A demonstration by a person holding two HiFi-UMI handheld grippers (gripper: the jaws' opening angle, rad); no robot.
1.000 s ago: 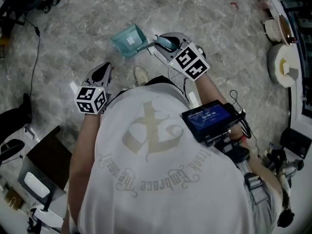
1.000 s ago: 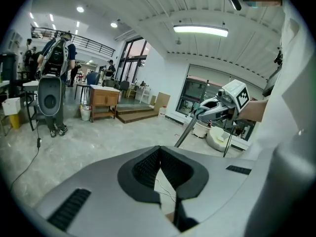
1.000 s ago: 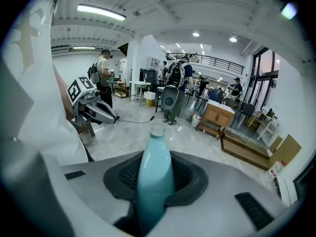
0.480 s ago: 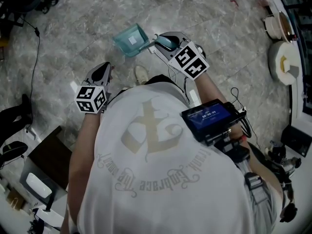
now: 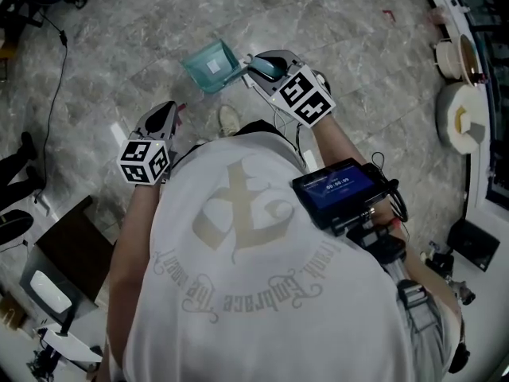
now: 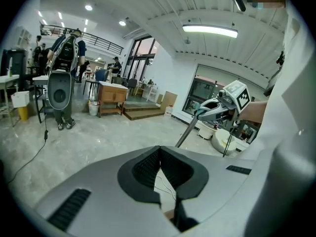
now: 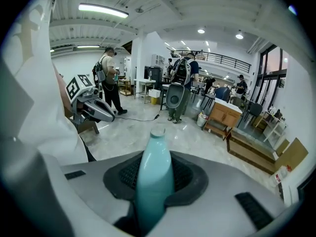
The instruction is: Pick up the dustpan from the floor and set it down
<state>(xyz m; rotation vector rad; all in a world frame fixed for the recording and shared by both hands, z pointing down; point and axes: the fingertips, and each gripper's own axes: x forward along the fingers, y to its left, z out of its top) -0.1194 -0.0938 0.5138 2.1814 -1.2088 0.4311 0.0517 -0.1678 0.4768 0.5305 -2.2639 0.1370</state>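
The teal dustpan (image 5: 211, 66) shows in the head view over the marble floor, just past a shoe (image 5: 230, 122). Its handle runs back into my right gripper (image 5: 254, 64), which is shut on it. In the right gripper view the teal handle grip (image 7: 154, 177) stands upright between the black pads. My left gripper (image 5: 169, 108) is to the left and nearer the body, shut with nothing in it. In the left gripper view its pads (image 6: 148, 164) meet, and the dustpan's dark rod (image 6: 190, 128) slants down from the right gripper (image 6: 203, 113). Whether the pan touches the floor I cannot tell.
White round containers (image 5: 465, 110) line the right edge. A brown cabinet (image 5: 67, 253) stands at the lower left, and a black cable (image 5: 56, 78) trails over the floor. A screen unit (image 5: 338, 188) hangs at the person's waist. Other people stand far off among desks (image 7: 224, 115).
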